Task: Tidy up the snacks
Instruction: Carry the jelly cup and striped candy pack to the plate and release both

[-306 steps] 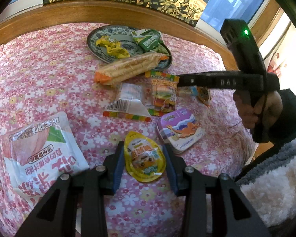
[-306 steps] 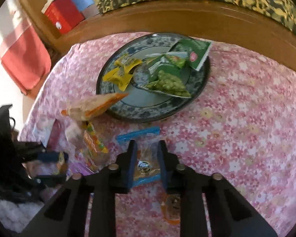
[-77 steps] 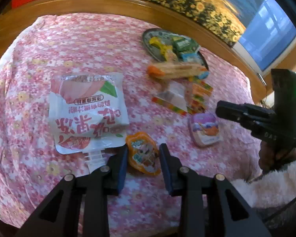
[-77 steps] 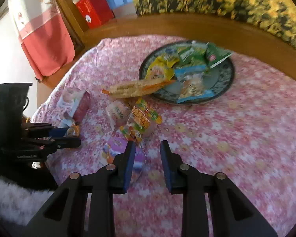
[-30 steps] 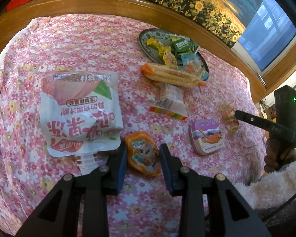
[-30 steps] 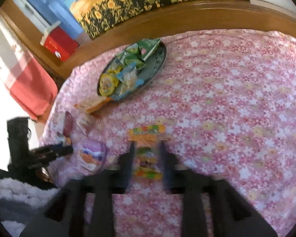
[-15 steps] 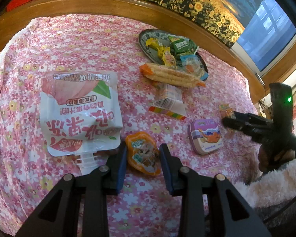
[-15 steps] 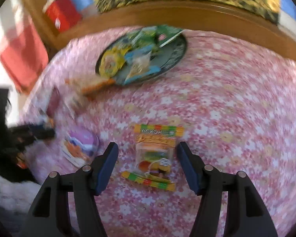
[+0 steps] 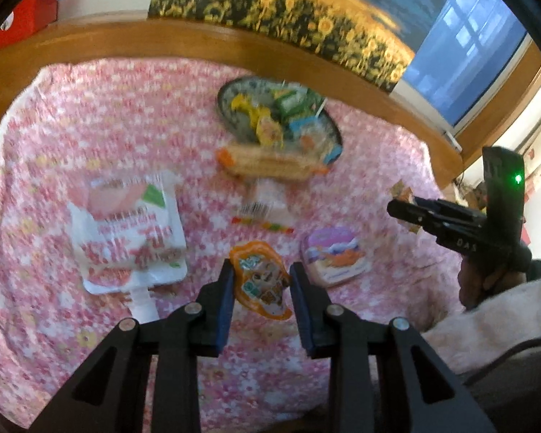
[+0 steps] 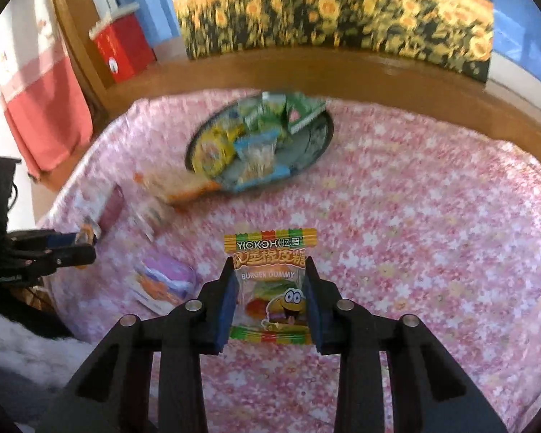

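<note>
Already both tongs carry a snack, and the dark patterned plate (image 9: 231, 88) on the pink flowered counter (image 9: 90, 115) serves as landmark.

Left of the plate and nearer the person lies a big white juice pouch (image 9: 126, 231), its spout toward the camera. The left tongs (image 9: 259, 288) are clenched on a small orange packet (image 9: 261, 281), held on the near side of the plate; its long axis runs away from the wrist, tilted slightly left at the far end. A purple tin (image 9: 333, 259) sits just right of that packet, and a long orange-ended wrapper (image 9: 270, 164) leans against the plate's near rim.

Further right, the right tongs (image 10: 270, 299) have just been closing and now pinch a burger gummy bag (image 10: 270, 285) by its side edges, well short of the plate. The bag stands upright between the pads, long axis pointing toward the plate, striped header farthest out.

Likely risks: both wrappers are slick and thin, gripped only at the edges, so either may buckle and slip out on the way. The plate (image 10: 319, 133) is already crowded, so a careless drop could slide off the pile, or nudge the long wrapper (image 10: 176, 184) off the rim.
</note>
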The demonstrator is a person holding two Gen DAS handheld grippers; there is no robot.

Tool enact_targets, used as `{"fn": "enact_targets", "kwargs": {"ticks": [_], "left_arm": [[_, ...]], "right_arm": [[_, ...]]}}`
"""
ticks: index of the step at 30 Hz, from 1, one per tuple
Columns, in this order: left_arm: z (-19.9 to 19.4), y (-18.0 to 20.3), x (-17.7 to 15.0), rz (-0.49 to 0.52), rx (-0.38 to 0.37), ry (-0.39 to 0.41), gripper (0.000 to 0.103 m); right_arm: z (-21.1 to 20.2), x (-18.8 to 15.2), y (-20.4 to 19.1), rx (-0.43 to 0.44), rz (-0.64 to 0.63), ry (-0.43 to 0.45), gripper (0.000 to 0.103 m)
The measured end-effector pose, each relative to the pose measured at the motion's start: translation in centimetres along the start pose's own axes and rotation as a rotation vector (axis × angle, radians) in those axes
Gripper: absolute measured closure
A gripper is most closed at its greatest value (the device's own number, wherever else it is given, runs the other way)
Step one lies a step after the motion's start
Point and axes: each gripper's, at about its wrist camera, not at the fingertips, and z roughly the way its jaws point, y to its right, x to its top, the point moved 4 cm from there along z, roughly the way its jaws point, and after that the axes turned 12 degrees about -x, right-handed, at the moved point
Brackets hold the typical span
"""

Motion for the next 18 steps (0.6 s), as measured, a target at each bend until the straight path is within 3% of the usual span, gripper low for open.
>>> {"fn": "enact_targets", "kwargs": {"ticks": [5, 10, 18], "left_arm": [[-2.6, 1.2, 3.6, 0.034, -0.022, 0.078, 0.072], [-2.8, 0.7, 8.9, 0.007, -0.084, 0.149, 0.072], [3.3, -0.2, 13.6, 0.029, -0.099, 0.023, 0.072]], "right_arm": [[-1.7, 2.8, 0.4, 0.03, 0.054, 0.071, 0.069], [-0.1, 6.0, -0.4, 0.054, 0.055, 0.086, 0.069], [5.4, 8.0, -3.4, 0.1, -0.021, 0.006, 0.069]]}}
